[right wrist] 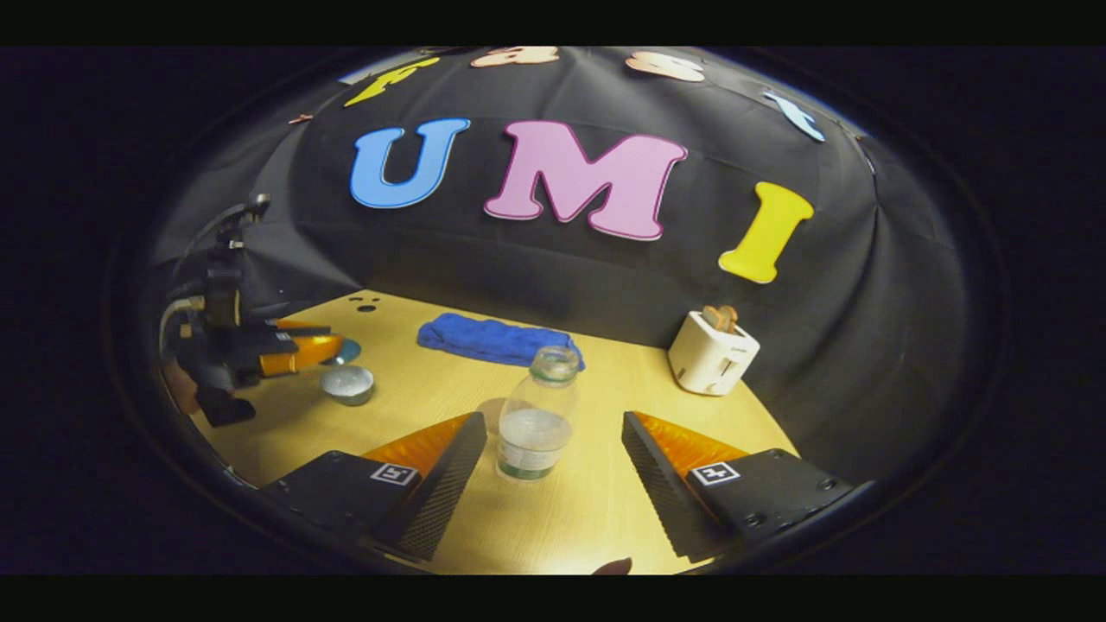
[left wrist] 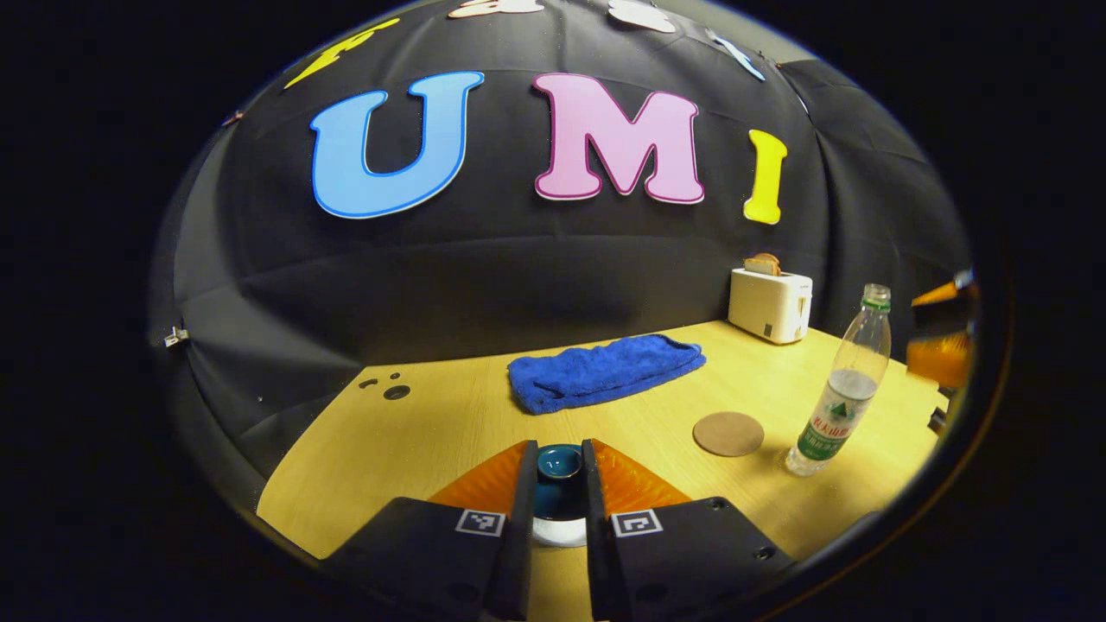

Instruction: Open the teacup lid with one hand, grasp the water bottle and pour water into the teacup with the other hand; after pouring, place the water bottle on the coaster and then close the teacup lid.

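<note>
Clamping left tongs (left wrist: 557, 484) held the teacup lid (left wrist: 559, 462) clear of the teacup (right wrist: 347, 384); right tongs (right wrist: 553, 458) sat apart, flanking the water bottle (right wrist: 537, 415) mid-frame for grasping.

1. Water bottle (left wrist: 851, 380) first: a green-and-white label (left wrist: 831, 423) wraps it, but the print is too small to make out
2. Over to the left gripper (left wrist: 559, 447): a black-and-white square code marker (left wrist: 480, 521) on each finger, pattern only, no letters
3. Right gripper (right wrist: 553, 421): same square markers (right wrist: 715, 472), nothing readable
4. Toaster (left wrist: 769, 304): small dark mark low on its side, illegible
</note>
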